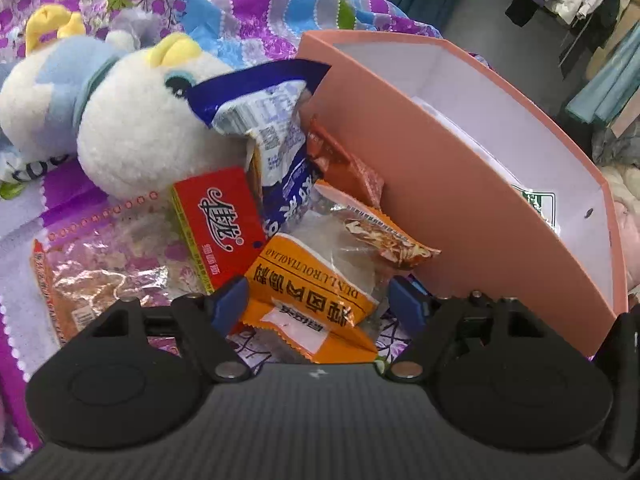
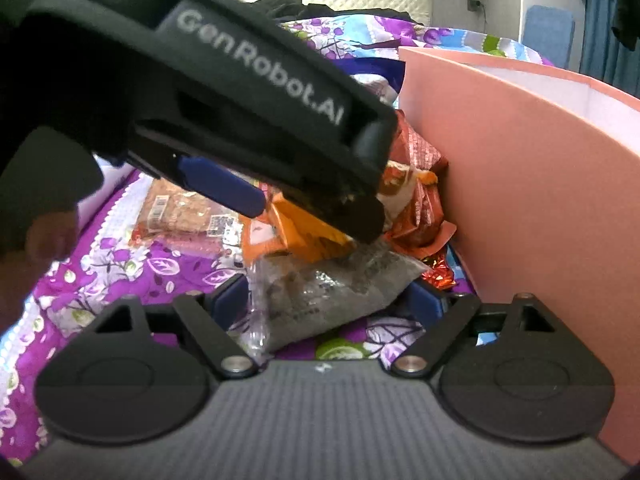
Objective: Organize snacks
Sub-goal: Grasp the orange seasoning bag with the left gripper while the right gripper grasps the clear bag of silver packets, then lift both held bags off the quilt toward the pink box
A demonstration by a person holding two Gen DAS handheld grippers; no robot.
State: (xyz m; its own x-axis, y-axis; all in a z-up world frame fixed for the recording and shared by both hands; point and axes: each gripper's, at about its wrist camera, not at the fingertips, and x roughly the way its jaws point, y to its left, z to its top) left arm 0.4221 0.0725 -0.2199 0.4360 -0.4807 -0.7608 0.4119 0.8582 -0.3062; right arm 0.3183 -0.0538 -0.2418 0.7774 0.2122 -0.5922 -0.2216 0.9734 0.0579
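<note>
Left gripper is occupying the bottom of the left wrist view, its blue fingers standing apart with nothing clamped. Between them, an orange snack packet is lying on the purple floral bedspread; whether the pads are touching it cannot be told. Behind it, a red box, a blue-and-white packet and a red-brown packet are leaning in a heap against the outer wall of the pink box. One green-and-white item is sitting inside the pink box. To the left, a clear wrapped snack is lying flat by itself, and a white-and-blue plush toy is resting just behind the heap.

Right gripper is filling the bottom of the right wrist view, its jaws standing wide apart. A clear bag of dark contents is lying between the fingers, unclamped. Above it, the left gripper is crossing the frame from the upper left, its tips hanging over the orange snack packet. The pink box is standing just to the right of the heap.
</note>
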